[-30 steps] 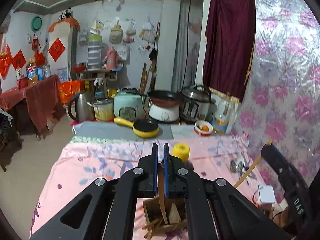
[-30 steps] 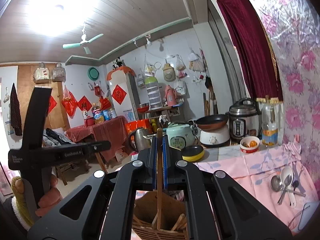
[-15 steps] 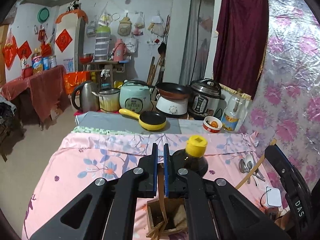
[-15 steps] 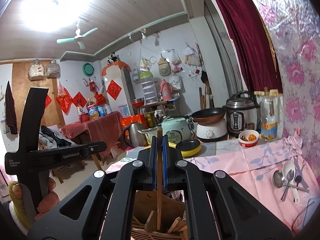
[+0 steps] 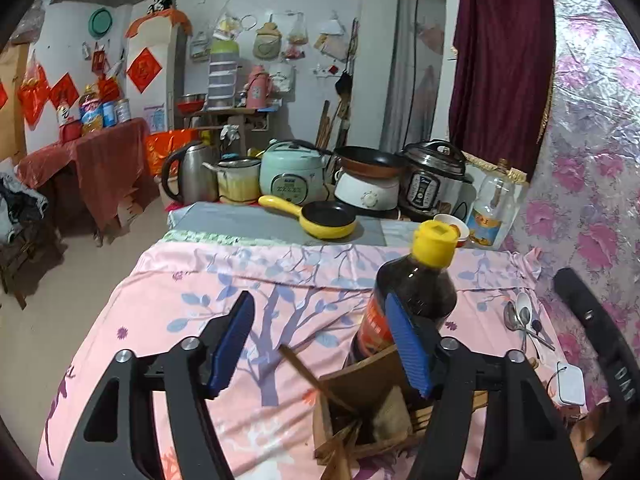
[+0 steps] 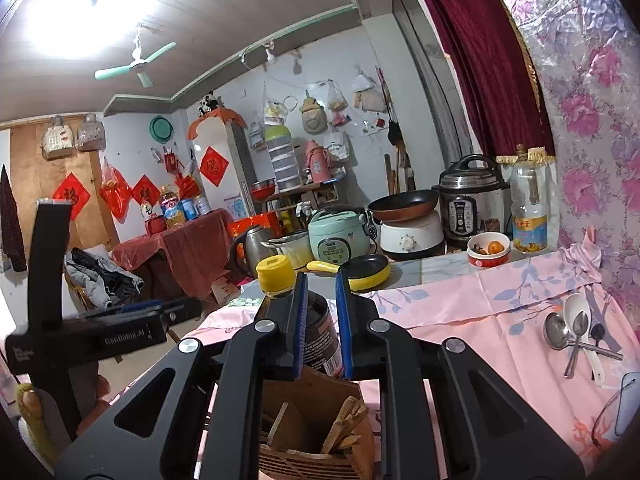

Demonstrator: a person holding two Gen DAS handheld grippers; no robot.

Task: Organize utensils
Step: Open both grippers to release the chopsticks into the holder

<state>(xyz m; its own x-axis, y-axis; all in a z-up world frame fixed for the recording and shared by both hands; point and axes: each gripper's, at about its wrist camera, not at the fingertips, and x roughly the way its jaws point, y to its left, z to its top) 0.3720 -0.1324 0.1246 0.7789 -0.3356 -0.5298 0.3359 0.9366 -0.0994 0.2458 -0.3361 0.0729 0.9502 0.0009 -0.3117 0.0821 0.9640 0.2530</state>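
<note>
Both grippers have let go of their wooden sticks. The left gripper (image 5: 324, 344) has just opened wide, its stick (image 5: 316, 380) now leaning loose in the holder (image 5: 360, 376). The right gripper (image 6: 322, 320) has just opened slightly, nothing between its pads, and a yellow-capped bottle (image 6: 280, 280) now shows beyond it.

Wooden utensil holder (image 5: 372, 404) sits on table (image 5: 224, 280) directly below my two grippers, sticks (image 5: 308, 372) standing in it. Sauce bottle (image 5: 416, 296) stands just behind holder. Cluster of spoons (image 6: 576, 332) lies on cloth to right, well apart from holder. Small white device (image 5: 570, 384) near right edge, in front of spoons. Behind cloth, small frying pan (image 5: 324, 220) on counter; behind it row: kettle (image 5: 192, 176), pot (image 5: 240, 178), rice cooker (image 5: 292, 172), pan on cooker base (image 5: 370, 178), pressure cooker (image 5: 434, 180). Bowl (image 6: 489, 249) and jar (image 6: 529, 204) at far right by wall.
</note>
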